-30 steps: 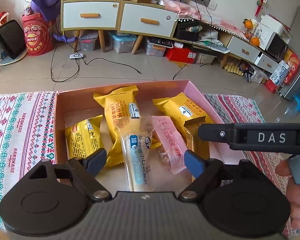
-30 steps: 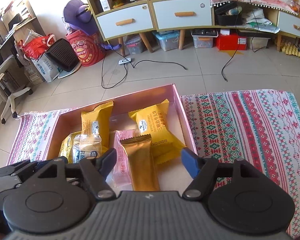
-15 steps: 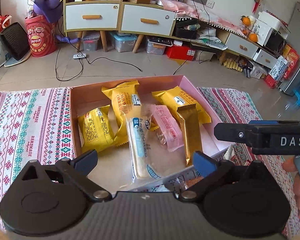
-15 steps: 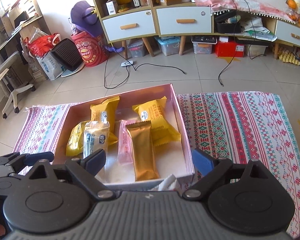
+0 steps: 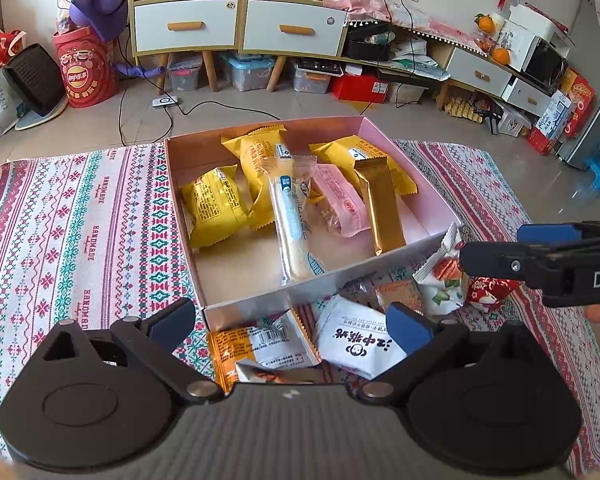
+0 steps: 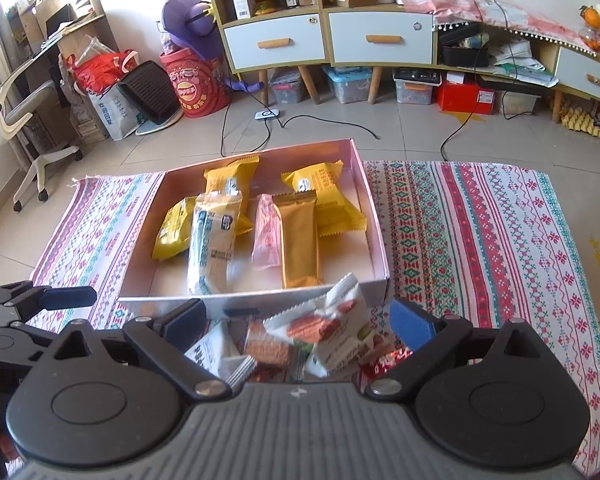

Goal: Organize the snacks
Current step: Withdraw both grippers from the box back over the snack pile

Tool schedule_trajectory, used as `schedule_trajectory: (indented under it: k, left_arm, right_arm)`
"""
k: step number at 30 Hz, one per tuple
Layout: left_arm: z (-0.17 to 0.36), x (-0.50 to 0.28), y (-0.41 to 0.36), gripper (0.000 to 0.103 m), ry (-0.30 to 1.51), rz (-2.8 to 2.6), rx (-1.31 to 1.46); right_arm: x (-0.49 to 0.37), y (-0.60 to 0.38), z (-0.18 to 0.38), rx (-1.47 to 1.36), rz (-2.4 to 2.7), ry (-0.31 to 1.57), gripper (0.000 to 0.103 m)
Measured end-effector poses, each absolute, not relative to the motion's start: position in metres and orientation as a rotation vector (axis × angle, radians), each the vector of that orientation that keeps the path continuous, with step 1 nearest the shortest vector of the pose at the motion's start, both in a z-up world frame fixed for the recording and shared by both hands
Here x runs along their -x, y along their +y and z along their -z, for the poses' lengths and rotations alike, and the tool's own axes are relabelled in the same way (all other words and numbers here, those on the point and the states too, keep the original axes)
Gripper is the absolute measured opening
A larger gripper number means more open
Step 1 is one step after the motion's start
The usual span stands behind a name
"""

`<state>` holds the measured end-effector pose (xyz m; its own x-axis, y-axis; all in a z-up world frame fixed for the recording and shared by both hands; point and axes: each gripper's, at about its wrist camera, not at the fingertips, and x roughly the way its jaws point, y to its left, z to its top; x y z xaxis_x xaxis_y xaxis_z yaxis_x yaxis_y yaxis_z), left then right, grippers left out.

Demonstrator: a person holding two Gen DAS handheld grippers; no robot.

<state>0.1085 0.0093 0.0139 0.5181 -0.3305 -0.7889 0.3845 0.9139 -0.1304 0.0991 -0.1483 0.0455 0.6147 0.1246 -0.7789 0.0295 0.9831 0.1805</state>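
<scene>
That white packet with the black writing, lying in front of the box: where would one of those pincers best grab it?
Probably by its near crimped edge, coming from above with the left gripper, which hangs open closest to it. The white packet lies flat on the cloth, so a finger can't slip under its middle; the box blocks the far side, and other snacks crowd both flanks.

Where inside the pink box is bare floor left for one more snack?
Bare floor shows in the pink box at its near corners: left of the clear long packet, below the small yellow packet, and right of the gold bar. The middle and far side are crowded.
</scene>
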Motion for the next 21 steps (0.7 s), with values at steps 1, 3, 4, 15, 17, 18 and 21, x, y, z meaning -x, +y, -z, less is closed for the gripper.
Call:
schedule_trajectory:
  k: [1,3,4,15,17,18,21]
  left_arm:
    - [-0.014,-0.107,0.012,0.103,0.933,0.426,-0.067]
    - [-0.013,-0.102,0.016,0.103,0.933,0.416,-0.071]
    - [-0.012,-0.100,0.018,0.103,0.935,0.415,-0.075]
    - [0.000,-0.073,0.036,0.103,0.995,0.402,-0.090]
    - [0.003,-0.070,0.040,0.103,1.007,0.403,-0.076]
    - [0.004,-0.068,0.041,0.103,1.009,0.404,-0.072]
    - [0.008,-0.064,0.045,0.103,1.012,0.398,-0.075]
  right_arm:
    - [-0.097,-0.147,-0.045,-0.180,-0.059,0.910,0.098]
    - [-0.092,-0.146,-0.045,-0.173,-0.062,0.911,0.099]
    - [-0.091,-0.145,-0.044,-0.171,-0.063,0.913,0.099]
    - [-0.068,-0.136,-0.032,-0.122,-0.087,0.939,0.100]
    - [-0.064,-0.133,-0.030,-0.084,-0.085,0.945,0.100]
    - [-0.062,-0.132,-0.028,-0.065,-0.086,0.946,0.100]
    - [-0.058,-0.127,-0.024,-0.020,-0.095,0.947,0.100]
